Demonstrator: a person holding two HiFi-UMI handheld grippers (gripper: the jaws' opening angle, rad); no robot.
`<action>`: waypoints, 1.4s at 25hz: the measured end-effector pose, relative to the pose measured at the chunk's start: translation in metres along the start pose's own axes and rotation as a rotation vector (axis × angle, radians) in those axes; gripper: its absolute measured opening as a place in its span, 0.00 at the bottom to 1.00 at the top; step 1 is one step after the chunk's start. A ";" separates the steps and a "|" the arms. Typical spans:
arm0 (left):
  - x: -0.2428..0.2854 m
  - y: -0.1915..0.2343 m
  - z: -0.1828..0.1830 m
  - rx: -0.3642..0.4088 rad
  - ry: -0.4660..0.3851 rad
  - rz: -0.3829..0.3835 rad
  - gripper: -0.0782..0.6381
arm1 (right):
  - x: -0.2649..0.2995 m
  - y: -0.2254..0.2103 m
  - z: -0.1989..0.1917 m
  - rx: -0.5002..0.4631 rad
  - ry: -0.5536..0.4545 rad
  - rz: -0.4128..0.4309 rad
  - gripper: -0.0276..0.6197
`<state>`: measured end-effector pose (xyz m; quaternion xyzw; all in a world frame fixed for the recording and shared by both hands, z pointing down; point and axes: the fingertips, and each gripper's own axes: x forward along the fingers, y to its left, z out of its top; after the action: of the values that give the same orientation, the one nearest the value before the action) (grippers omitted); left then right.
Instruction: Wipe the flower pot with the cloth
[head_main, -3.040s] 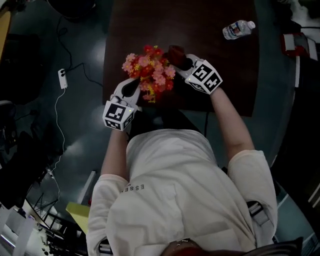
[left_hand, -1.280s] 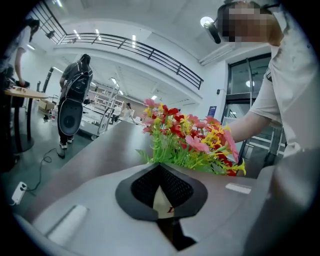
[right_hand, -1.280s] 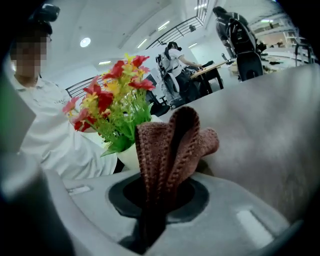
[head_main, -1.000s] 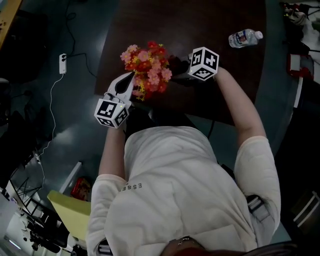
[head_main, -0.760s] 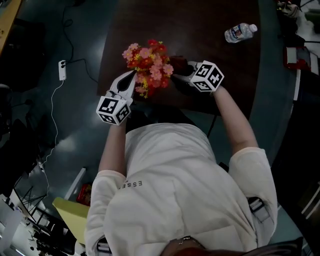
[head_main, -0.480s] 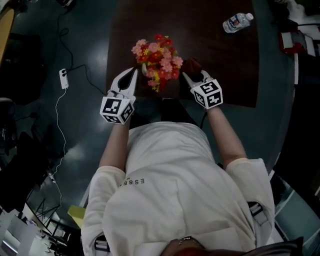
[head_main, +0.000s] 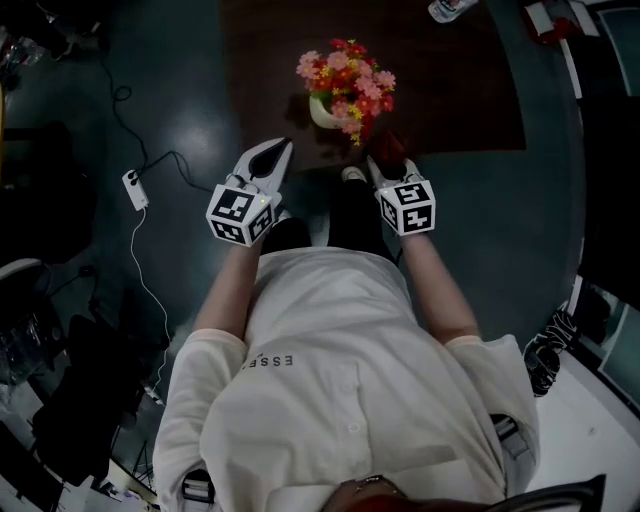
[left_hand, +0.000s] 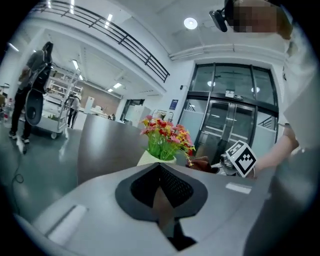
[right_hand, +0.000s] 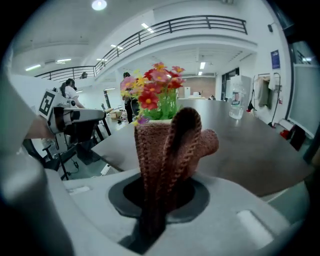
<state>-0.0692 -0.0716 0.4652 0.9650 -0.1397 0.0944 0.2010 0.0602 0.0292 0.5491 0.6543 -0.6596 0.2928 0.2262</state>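
A cream flower pot (head_main: 322, 112) with pink, red and yellow flowers (head_main: 348, 78) stands near the front edge of the dark brown table (head_main: 450, 90). Both grippers hang in front of that edge, apart from the pot. My left gripper (head_main: 283, 145) is shut with nothing in it; the left gripper view shows its jaws (left_hand: 161, 190) closed, and the pot (left_hand: 156, 159) beyond them. My right gripper (head_main: 378, 165) is shut on a brown knitted cloth (head_main: 390, 148). In the right gripper view the cloth (right_hand: 170, 150) sticks up from the jaws, hiding most of the pot behind it.
A water bottle (head_main: 445, 8) lies at the table's far side. A white power strip (head_main: 133, 188) and its cable lie on the floor to the left. People (left_hand: 35, 95) stand far off at a cart. My legs are below the table edge.
Both grippers have drawn back from the pot toward my body, off the table edge. The right one has rolled with the cloth still in it. The pot stays on the table.
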 end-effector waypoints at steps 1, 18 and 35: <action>-0.006 -0.001 -0.003 0.003 0.012 -0.025 0.12 | -0.002 0.012 -0.006 0.020 0.008 -0.008 0.11; -0.073 0.058 -0.015 -0.092 -0.015 0.013 0.12 | 0.112 0.129 0.097 0.174 -0.064 0.083 0.11; -0.061 0.051 -0.023 -0.140 -0.013 -0.073 0.12 | 0.126 0.091 0.082 0.536 0.000 -0.055 0.11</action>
<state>-0.1453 -0.0930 0.4898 0.9536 -0.1121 0.0706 0.2703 -0.0287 -0.1211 0.5673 0.7086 -0.5403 0.4508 0.0527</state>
